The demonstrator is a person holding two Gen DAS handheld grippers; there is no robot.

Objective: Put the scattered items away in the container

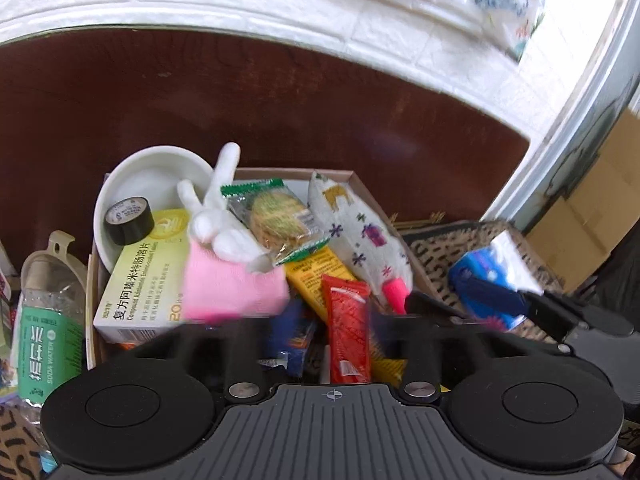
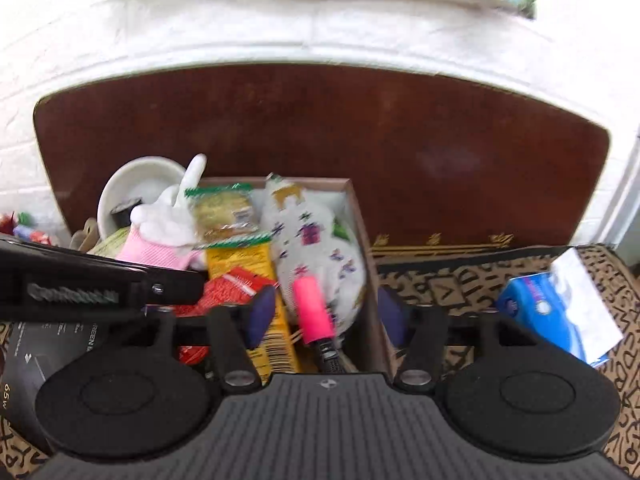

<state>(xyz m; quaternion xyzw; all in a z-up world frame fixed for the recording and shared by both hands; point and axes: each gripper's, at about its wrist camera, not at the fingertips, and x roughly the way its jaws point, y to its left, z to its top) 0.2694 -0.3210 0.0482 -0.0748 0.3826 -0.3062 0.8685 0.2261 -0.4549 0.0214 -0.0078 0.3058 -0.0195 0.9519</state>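
A brown cardboard box [image 1: 360,184] on the wooden table holds several items. Among them are a white bowl [image 1: 160,172] with a black tape roll [image 1: 129,220], a medicine carton [image 1: 140,280], a biscuit packet [image 1: 276,216], a patterned pouch [image 1: 360,232] and a red sachet [image 1: 346,328]. A pink-and-white glove [image 1: 232,276] lies blurred on the carton, just ahead of my left gripper [image 1: 324,314], which is open over the box. My right gripper [image 2: 328,316] is open too. A pink marker [image 2: 314,308] lies in the box between its blue pads [image 2: 262,316], which do not touch it.
A blue tissue pack [image 2: 560,312] lies on the patterned mat [image 2: 460,280] right of the box. A soda water bottle [image 1: 44,312] stands left of it, and a black carton [image 2: 40,360] lies near the left gripper. Behind the box is a bare table and a white wall.
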